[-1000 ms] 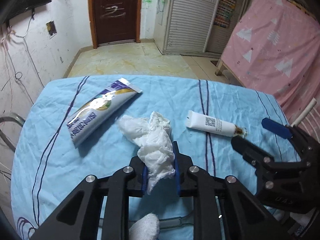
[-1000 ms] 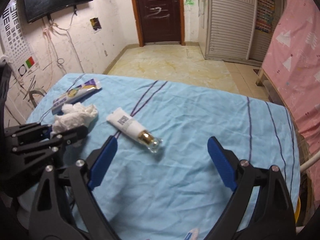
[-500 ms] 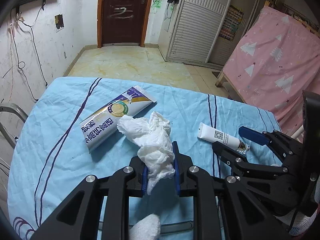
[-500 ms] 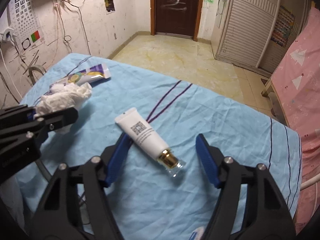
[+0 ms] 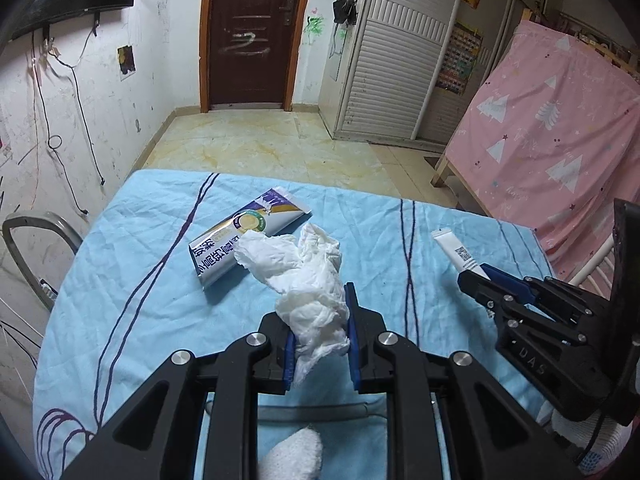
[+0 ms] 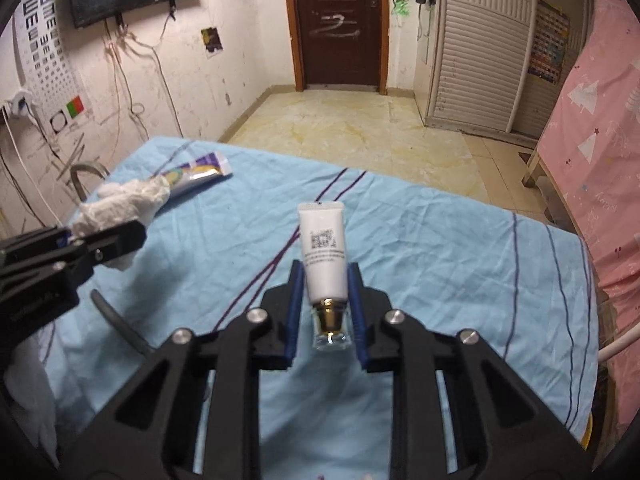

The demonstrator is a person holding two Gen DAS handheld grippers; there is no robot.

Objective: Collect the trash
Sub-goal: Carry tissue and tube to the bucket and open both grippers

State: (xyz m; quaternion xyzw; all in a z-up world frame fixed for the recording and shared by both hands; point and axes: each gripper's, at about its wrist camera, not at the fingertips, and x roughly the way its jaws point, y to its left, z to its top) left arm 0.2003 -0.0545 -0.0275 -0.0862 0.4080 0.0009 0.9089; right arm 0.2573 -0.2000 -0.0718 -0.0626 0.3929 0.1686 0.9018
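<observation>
Fingers of your right gripper [image 6: 325,312] have just been closing onto the tube [image 6: 324,252], lengthwise; your left gripper [image 5: 319,340] pinches the tissue [image 5: 308,280], wrapper [image 5: 248,236] just beyond.

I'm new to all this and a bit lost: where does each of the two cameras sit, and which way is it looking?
Left wrist: sits on the left tongs, looking along them at the crumpled tissue they grip; right tongs show at right.
Right wrist: sits on the right tongs, looking at the white tube they grip; left tongs show at left.
Shared: blue cloth, foil wrapper, brown door.
</observation>
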